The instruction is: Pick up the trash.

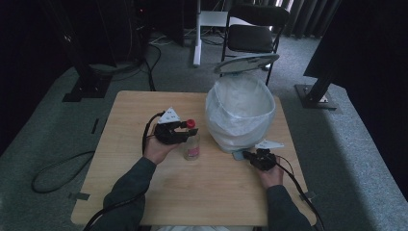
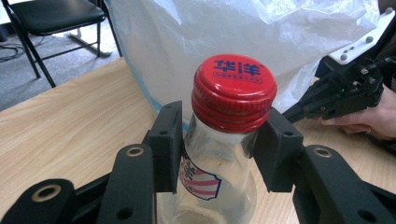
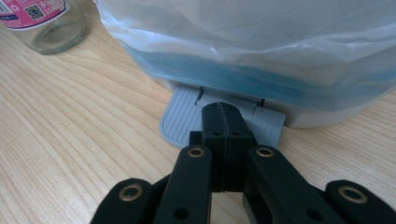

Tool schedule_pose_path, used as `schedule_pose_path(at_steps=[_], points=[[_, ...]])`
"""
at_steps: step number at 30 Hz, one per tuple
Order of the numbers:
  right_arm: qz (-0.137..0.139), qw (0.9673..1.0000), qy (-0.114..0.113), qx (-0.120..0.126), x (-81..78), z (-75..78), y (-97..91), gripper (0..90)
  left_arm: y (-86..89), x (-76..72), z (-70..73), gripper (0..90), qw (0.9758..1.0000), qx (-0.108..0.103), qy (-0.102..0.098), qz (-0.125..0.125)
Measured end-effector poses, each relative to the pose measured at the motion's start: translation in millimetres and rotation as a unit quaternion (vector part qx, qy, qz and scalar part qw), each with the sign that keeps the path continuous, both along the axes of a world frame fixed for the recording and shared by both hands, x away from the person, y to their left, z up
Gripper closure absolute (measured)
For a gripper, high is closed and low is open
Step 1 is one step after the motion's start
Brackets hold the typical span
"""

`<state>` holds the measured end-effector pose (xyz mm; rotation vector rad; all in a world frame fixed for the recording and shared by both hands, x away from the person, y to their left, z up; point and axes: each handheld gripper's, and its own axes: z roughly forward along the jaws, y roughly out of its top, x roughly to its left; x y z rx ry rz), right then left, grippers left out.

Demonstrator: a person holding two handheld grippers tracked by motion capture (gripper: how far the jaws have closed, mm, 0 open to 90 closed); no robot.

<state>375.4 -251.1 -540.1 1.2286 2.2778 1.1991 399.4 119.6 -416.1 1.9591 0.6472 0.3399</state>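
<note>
Table: a light wooden top (image 1: 144,192) with a person's two forearms coming in from the near edge.
Left gripper: in the high view the left gripper (image 1: 185,131) sits left of centre, its jaws set on either side of the bottle neck. In the left gripper view the pads (image 2: 169,140) lie against the glass just under the cap, half closed around it.
Bottle: a clear glass bottle (image 1: 191,147) with a red screw cap (image 2: 233,93) and a pink label stands upright on the table, just left of the bin.
Bin: a round pedal bin (image 1: 240,113) lined with a white plastic bag, its lid raised behind it.
Pedal: a grey ribbed pedal (image 3: 182,116) juts from the bin's base.
Right gripper: the right gripper (image 1: 246,155) has its jaws pressed fully together, empty, their tips resting on the pedal.
</note>
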Motion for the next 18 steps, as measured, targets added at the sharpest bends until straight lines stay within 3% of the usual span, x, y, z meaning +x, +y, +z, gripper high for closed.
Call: schedule_pose_path(at_steps=[6,11,18], points=[[0.0,1.0,0.0,-0.001,-0.1,0.2,-0.1,90.0,-0.9,-1.6,0.9,57.0,1.0,0.006,-0.006,0.001],[0.0,1.0,0.0,-0.001,-0.2,0.1,-0.1,90.0,1.6,-1.2,3.1,58.4,0.9999,-0.013,-0.008,0.001],[0.001,1.0,0.0,0.0,-0.1,0.1,-0.3,90.0,-0.2,-2.2,6.5,59.7,0.9999,0.0,-0.013,0.001]])
